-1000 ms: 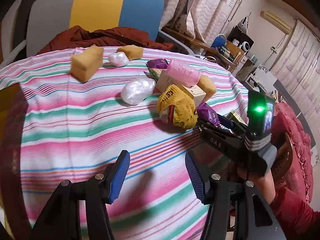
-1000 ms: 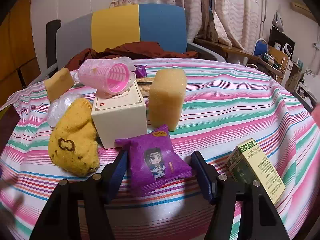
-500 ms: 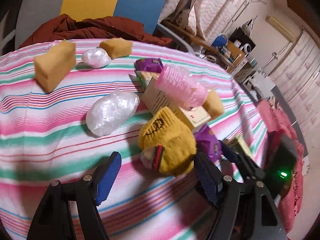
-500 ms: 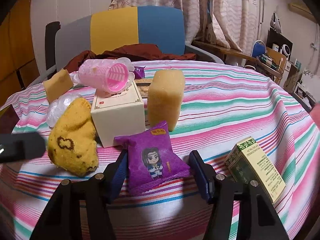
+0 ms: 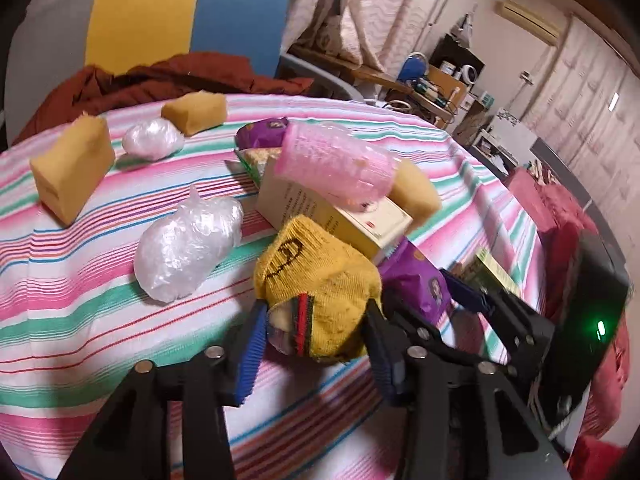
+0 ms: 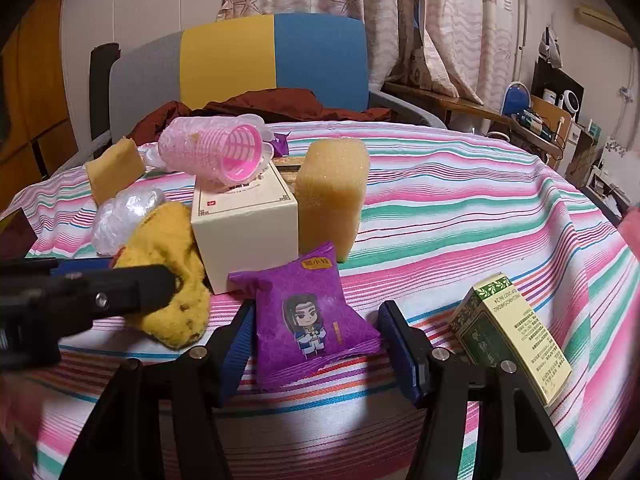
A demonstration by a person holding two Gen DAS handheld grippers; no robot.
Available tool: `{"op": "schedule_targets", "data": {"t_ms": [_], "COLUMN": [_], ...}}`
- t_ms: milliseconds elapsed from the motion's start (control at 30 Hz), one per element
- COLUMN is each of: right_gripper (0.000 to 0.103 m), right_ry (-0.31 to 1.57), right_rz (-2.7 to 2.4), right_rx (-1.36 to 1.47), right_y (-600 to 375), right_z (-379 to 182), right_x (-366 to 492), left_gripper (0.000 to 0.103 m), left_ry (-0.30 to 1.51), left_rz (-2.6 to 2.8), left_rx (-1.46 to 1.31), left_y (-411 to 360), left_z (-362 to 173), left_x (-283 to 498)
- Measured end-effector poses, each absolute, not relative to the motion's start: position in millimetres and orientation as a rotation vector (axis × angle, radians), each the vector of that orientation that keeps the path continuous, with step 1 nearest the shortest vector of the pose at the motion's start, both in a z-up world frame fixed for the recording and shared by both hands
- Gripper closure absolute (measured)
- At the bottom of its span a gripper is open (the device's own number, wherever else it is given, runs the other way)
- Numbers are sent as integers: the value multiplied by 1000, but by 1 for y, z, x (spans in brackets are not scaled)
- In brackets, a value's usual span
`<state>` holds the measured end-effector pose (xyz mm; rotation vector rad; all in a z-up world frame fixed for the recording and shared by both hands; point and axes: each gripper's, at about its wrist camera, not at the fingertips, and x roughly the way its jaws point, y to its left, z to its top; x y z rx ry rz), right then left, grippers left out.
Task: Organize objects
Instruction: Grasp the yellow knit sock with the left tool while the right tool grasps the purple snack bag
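Note:
A yellow sock [image 5: 316, 280] lies on the striped tablecloth [image 5: 80, 320], against a cream box [image 5: 340, 216]. My left gripper [image 5: 316, 340] is open with its blue pads on either side of the sock's cuff end. The sock also shows in the right wrist view [image 6: 168, 272], partly behind the left gripper's arm. My right gripper [image 6: 320, 344] is open around a purple snack packet [image 6: 312, 320] lying flat on the cloth. A pink hair roller [image 6: 216, 152] rests on top of the cream box [image 6: 244, 228].
Yellow sponges [image 5: 72, 168] [image 5: 196, 112] [image 6: 332, 192], two clear plastic bundles [image 5: 188, 244] [image 5: 152, 140], a second purple packet [image 5: 264, 132] and a green carton [image 6: 516, 332] lie on the table. A chair [image 6: 272, 60] with red cloth stands behind.
My left gripper has moved forward and to the right until its pads flank the yellow sock. My right gripper has stayed around the purple packet.

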<state>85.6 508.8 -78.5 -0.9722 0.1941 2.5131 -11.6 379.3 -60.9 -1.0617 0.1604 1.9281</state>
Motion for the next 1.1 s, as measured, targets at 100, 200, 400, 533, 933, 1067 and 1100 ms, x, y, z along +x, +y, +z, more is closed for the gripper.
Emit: {"op": "schedule_targets", "data": {"t_ms": [100, 200, 400, 533, 933, 1067, 1100], "right_gripper": [41, 41, 41, 43, 48, 48, 48], "right_ry": [189, 180, 145, 109, 138, 295, 303], "right_rz": [2511, 2507, 2487, 2464, 2453, 2464, 2473], "right_rx": [-970, -969, -964, -949, -956, -943, -946], "right_y": [509, 508, 505, 502, 495, 489, 485], "right_z": [-79, -78, -78, -77, -72, -72, -71], "right_x": [85, 85, 84, 85, 90, 102, 102], "left_gripper": [59, 61, 62, 62, 63, 63, 63], "left_ry": [161, 125, 38, -50, -236, -263, -263], "left_rz": [1928, 1934, 1964, 1981, 2007, 2006, 2006], "left_rx": [-1044, -1054, -1064, -1078, -1081, -1090, -1089], "left_y": [370, 355, 321, 294, 214, 202, 200], "left_z": [-62, -65, -68, -69, -76, -80, -81], "left_x": [-6, -2, 4, 5, 5, 6, 6]}}
